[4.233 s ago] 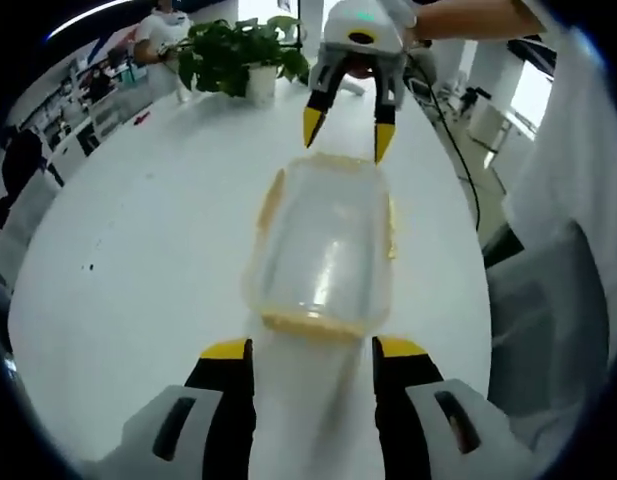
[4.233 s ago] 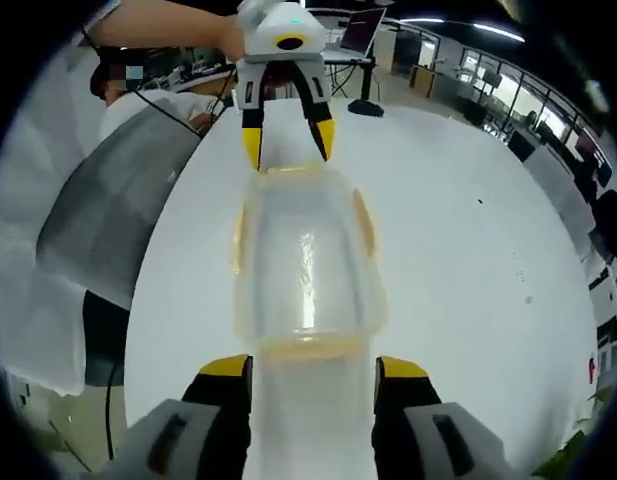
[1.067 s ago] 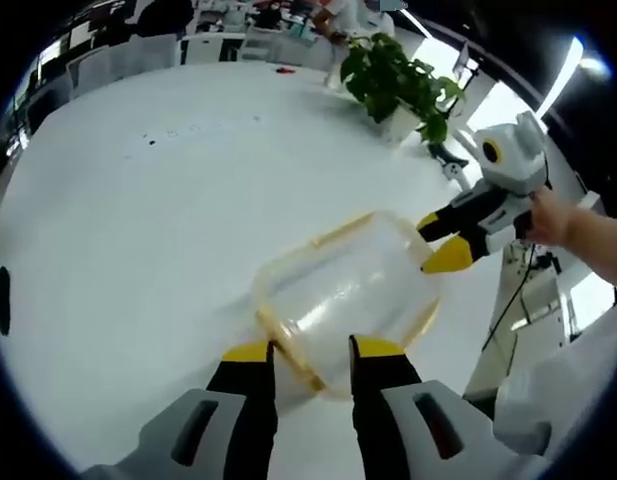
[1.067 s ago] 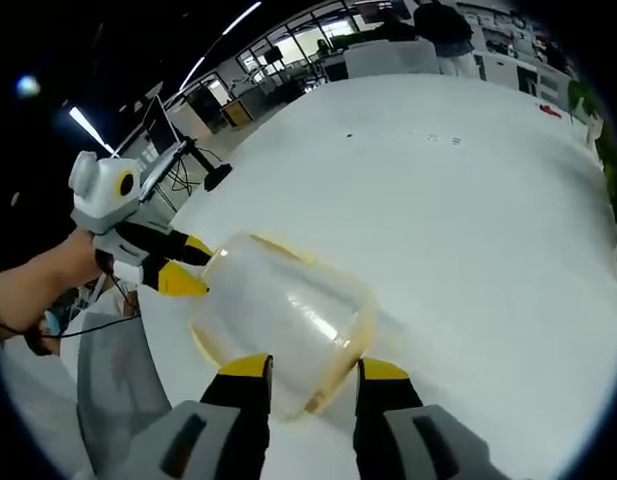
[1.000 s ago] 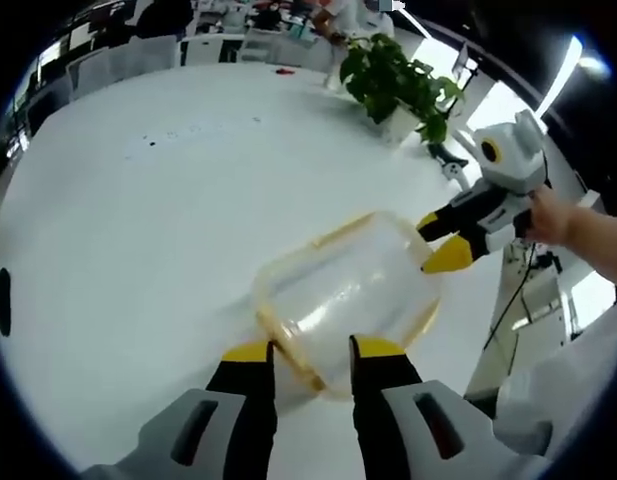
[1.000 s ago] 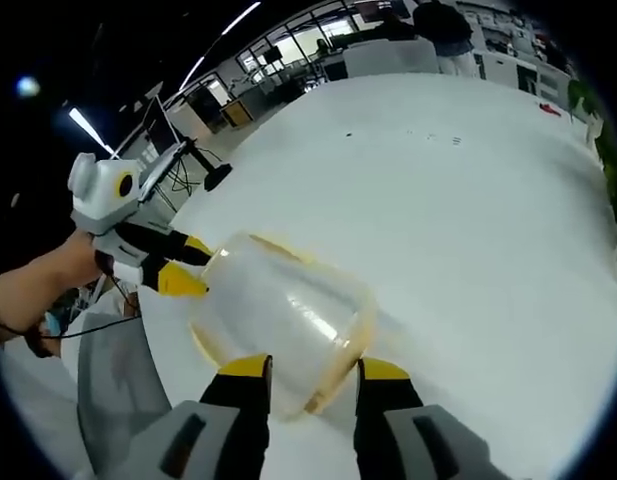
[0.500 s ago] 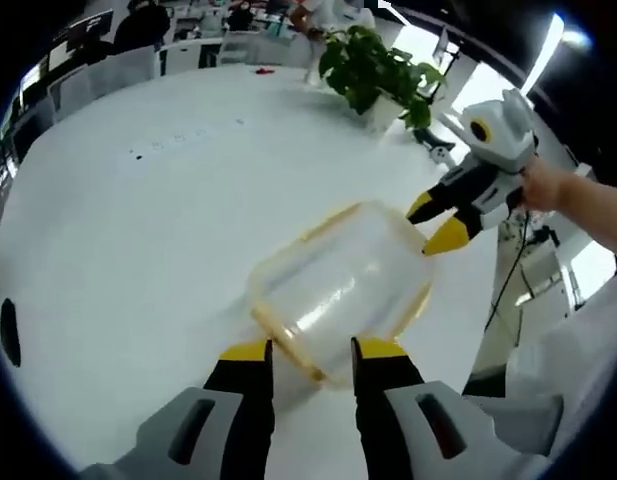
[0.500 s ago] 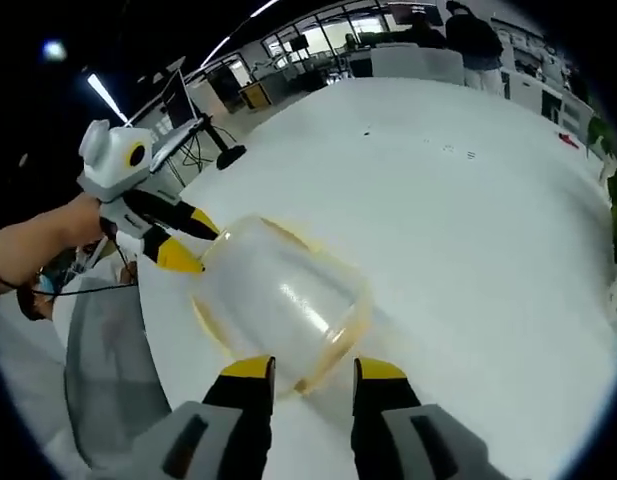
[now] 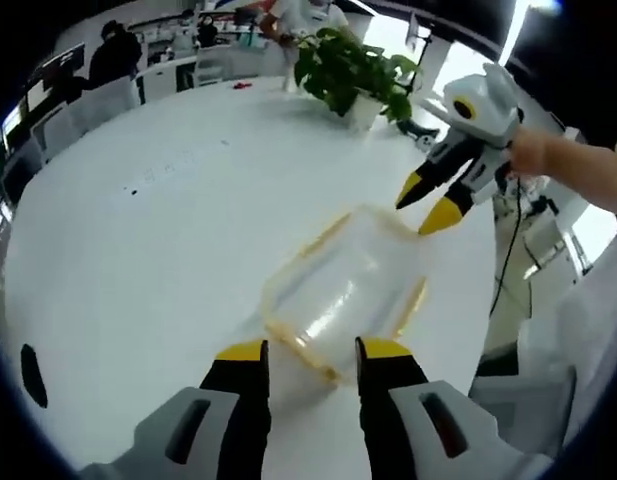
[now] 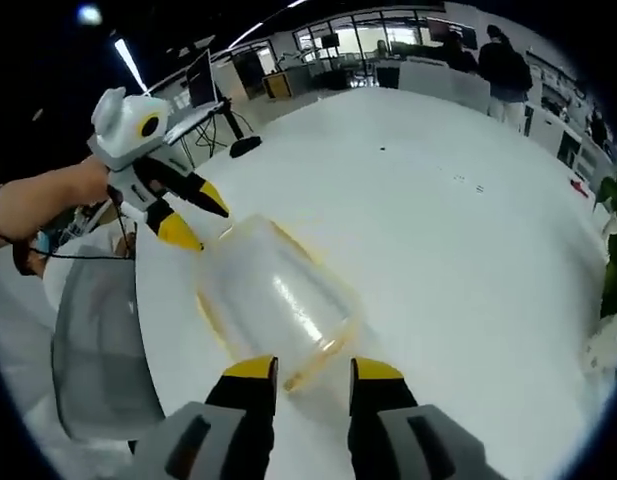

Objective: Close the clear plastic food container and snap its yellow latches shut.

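The clear plastic container with yellow latches along its edges lies on the white table, lid on top. My left gripper is open, its jaws on either side of the container's near corner. My right gripper comes in from the right, open, just off the far corner. In the right gripper view the container lies ahead of my open right gripper, and the left gripper stands open at its far end. Whether the latches are snapped down, I cannot tell.
A potted plant stands at the table's far side. A grey chair sits by the table edge near the container. A person's hand holds the right gripper. A cable hangs off the table edge. People stand far off.
Both views have pulled back and risen a little from the container. The right gripper's tips, which touched the far corner, now stand slightly off it. The container has stayed put.
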